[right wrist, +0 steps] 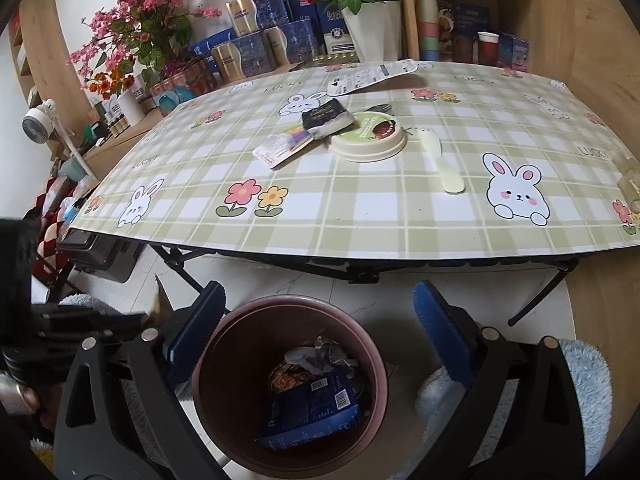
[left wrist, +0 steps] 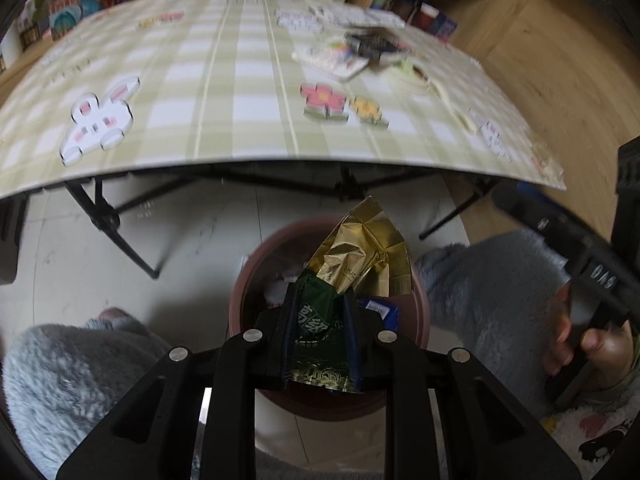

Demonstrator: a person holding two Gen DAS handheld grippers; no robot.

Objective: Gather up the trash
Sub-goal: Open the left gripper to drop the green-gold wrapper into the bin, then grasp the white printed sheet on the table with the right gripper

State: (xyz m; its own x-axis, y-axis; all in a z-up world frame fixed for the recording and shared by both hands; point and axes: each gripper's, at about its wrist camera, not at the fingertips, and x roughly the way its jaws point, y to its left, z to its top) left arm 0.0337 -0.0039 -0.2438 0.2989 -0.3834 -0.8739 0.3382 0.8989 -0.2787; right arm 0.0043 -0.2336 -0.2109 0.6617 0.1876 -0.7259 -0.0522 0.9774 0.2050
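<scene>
Checked tablecloth [right wrist: 360,208] over folding table, bin [right wrist: 224,360] on pale floor below; left gripper [left wrist: 320,320] clamps foil wrapper [left wrist: 356,256], right gripper [right wrist: 316,328] wide, empty.

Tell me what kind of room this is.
Probably a home living room: a folding table under a bunny-print cover, flower vases beside wooden shelves, and a trash bin on the floor.
</scene>
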